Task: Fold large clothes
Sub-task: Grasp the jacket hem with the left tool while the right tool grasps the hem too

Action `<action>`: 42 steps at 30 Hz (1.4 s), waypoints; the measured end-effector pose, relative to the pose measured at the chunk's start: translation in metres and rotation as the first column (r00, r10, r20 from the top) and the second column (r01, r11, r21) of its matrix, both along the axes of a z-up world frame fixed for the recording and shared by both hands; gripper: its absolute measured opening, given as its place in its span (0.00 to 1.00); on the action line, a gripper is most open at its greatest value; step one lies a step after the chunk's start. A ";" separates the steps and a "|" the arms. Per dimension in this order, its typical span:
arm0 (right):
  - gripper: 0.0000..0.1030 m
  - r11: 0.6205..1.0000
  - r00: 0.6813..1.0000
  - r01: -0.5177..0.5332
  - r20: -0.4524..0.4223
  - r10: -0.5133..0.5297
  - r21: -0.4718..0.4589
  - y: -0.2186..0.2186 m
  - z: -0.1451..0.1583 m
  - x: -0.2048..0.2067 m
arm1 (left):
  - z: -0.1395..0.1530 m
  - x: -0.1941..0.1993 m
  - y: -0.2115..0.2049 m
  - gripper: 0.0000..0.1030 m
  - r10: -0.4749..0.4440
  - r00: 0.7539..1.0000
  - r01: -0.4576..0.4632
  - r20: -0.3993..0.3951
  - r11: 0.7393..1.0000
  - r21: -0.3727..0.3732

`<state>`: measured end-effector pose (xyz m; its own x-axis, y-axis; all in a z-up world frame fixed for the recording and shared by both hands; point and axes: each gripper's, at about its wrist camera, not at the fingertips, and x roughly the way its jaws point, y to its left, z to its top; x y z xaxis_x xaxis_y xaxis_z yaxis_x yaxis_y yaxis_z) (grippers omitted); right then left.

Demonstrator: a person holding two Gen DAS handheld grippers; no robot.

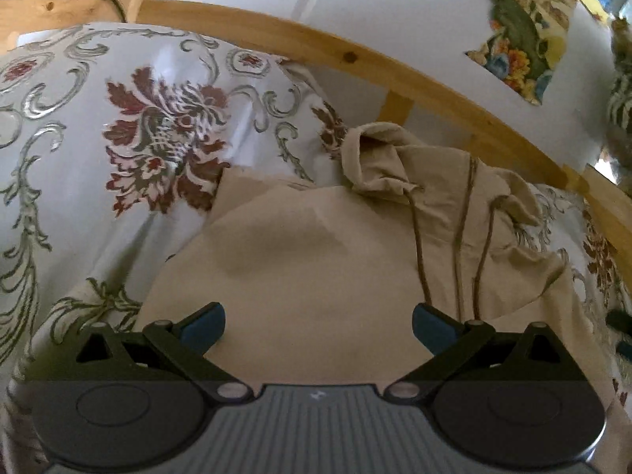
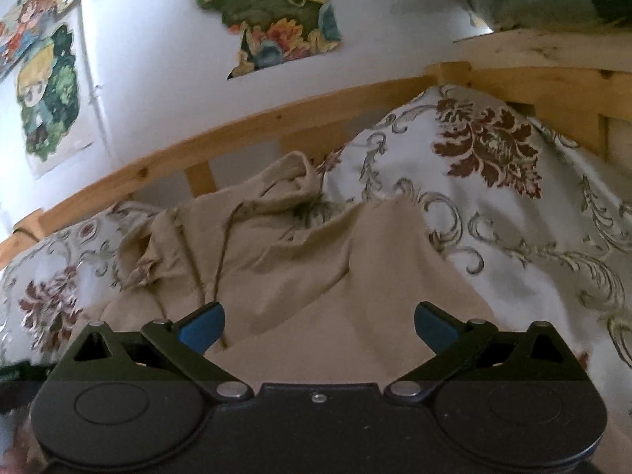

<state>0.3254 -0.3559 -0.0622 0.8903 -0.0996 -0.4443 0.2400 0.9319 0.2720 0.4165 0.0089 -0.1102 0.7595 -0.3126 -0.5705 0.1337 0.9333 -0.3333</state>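
A beige hooded garment (image 1: 316,245) with brown drawstrings lies on a floral bedspread (image 1: 118,126), its hood bunched towards the wooden rail. My left gripper (image 1: 318,326) hovers over the garment's smooth folded part, jaws wide apart, nothing between the blue pads. In the right wrist view the same garment (image 2: 316,276) spreads below my right gripper (image 2: 319,326), which also stands open with nothing pinched. The drawstrings (image 2: 221,252) run down towards its left finger.
A wooden bed rail (image 1: 355,59) runs along the far side against a white wall with colourful stickers (image 2: 272,15). The patterned bedspread (image 2: 493,197) surrounds the garment on both sides. A dark object (image 1: 620,320) shows at the right edge.
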 end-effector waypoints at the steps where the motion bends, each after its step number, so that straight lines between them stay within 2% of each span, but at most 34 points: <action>1: 0.99 1.000 1.000 0.001 0.014 -0.001 -0.005 -0.001 0.001 0.004 | -0.001 0.001 -0.001 0.99 -0.013 1.000 0.013 0.007 1.000 0.011; 4: 0.99 1.000 0.996 0.017 0.091 -0.015 -0.025 -0.003 0.003 0.012 | -0.004 0.006 0.000 0.99 -0.083 0.996 0.083 0.018 0.996 -0.015; 8: 0.99 0.999 0.988 0.040 0.151 -0.041 0.012 -0.015 -0.003 0.016 | -0.003 0.014 0.007 0.99 -0.107 0.994 0.110 0.028 0.986 -0.126; 9: 0.99 0.999 0.987 0.040 0.152 -0.044 0.026 -0.018 -0.005 0.017 | -0.002 0.019 0.009 0.99 -0.100 0.994 0.104 0.034 0.984 -0.144; 11: 0.99 0.996 0.988 0.039 0.144 -0.050 0.078 -0.031 -0.006 0.022 | 0.005 0.033 0.012 0.99 -0.029 0.998 0.037 0.050 0.986 -0.161; 13: 0.99 0.992 0.989 0.018 0.142 -0.037 0.128 -0.043 0.001 0.030 | 0.014 0.049 0.014 0.99 0.019 0.999 -0.013 0.039 0.988 -0.153; 16: 0.99 0.991 0.989 -0.038 0.148 0.020 0.125 -0.059 0.022 0.053 | 0.036 0.076 0.017 0.99 0.083 0.992 -0.074 0.095 0.993 -0.094; 18: 0.99 0.988 0.987 -0.097 0.140 0.079 0.123 -0.072 0.037 0.081 | 0.050 0.100 0.015 0.99 0.105 0.990 -0.099 0.098 0.994 -0.055; 19: 0.99 0.983 0.984 -0.127 0.142 0.108 0.135 -0.079 0.044 0.100 | 0.059 0.118 0.015 0.99 0.099 0.991 -0.094 0.090 0.994 -0.060; 21: 0.99 0.971 0.981 -0.158 0.141 0.134 0.182 -0.091 0.050 0.135 | 0.068 0.149 0.017 0.99 0.099 0.991 -0.085 0.094 0.987 -0.139; 23: 0.93 0.955 0.987 -0.117 0.134 0.083 0.271 -0.103 0.046 0.170 | 0.066 0.179 0.015 0.99 0.108 0.990 -0.084 0.095 0.971 -0.225; 26: 0.83 0.900 0.998 -0.026 0.064 -0.003 0.436 -0.119 0.027 0.216 | 0.062 0.227 0.003 0.99 0.096 0.995 -0.091 0.013 0.972 -0.218; 29: 0.72 0.853 0.996 0.081 -0.023 -0.081 0.515 -0.124 0.011 0.245 | 0.052 0.269 -0.012 0.99 0.055 0.990 -0.079 -0.132 0.979 -0.187; 32: 0.65 0.821 0.996 0.083 -0.063 -0.058 0.564 -0.121 0.000 0.260 | 0.041 0.289 -0.022 0.97 -0.009 0.974 -0.043 -0.227 0.974 -0.222; 33: 0.62 0.812 0.996 0.084 -0.080 -0.046 0.577 -0.119 -0.004 0.264 | 0.038 0.293 -0.024 0.94 -0.022 0.966 -0.041 -0.259 0.971 -0.237; 35: 0.49 0.804 0.994 0.088 -0.103 -0.034 0.588 -0.115 -0.008 0.266 | 0.033 0.299 -0.029 0.90 -0.044 0.946 -0.045 -0.322 0.963 -0.265; 36: 0.45 0.803 0.994 0.079 -0.105 -0.021 0.590 -0.113 -0.010 0.268 | 0.028 0.301 -0.030 0.81 -0.068 0.931 -0.044 -0.359 0.955 -0.295; 37: 0.35 0.801 0.995 0.060 -0.101 0.001 0.595 -0.111 -0.010 0.269 | 0.025 0.302 -0.031 0.76 -0.077 0.917 -0.052 -0.391 0.950 -0.308; 38: 0.29 0.799 0.994 0.042 -0.106 0.027 0.599 -0.109 -0.010 0.269 | 0.021 0.303 -0.031 0.65 -0.087 0.906 -0.058 -0.415 0.945 -0.323; 39: 0.29 0.798 0.993 0.026 -0.106 0.048 0.602 -0.109 -0.011 0.267 | 0.018 0.302 -0.031 0.51 -0.100 0.901 -0.057 -0.422 0.937 -0.344; 40: 0.23 0.798 0.992 0.000 -0.100 0.075 0.603 -0.107 -0.010 0.267 | 0.019 0.299 -0.032 0.44 -0.109 0.899 -0.055 -0.425 0.933 -0.355; 41: 0.17 0.801 0.990 -0.034 -0.087 0.107 0.598 -0.104 -0.007 0.266 | 0.021 0.295 -0.032 0.29 -0.116 0.902 -0.046 -0.416 0.932 -0.360; 42: 0.15 0.811 0.989 -0.060 -0.076 0.127 0.582 -0.102 -0.003 0.263 | 0.025 0.288 -0.033 0.20 -0.126 0.914 -0.026 -0.385 0.930 -0.366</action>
<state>0.5879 -0.4579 -0.0655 0.8264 0.2860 -0.4850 0.2184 0.6311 0.7443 0.7043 -0.0240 -0.0848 0.4715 -0.5830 -0.6617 -0.0366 0.7367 -0.6752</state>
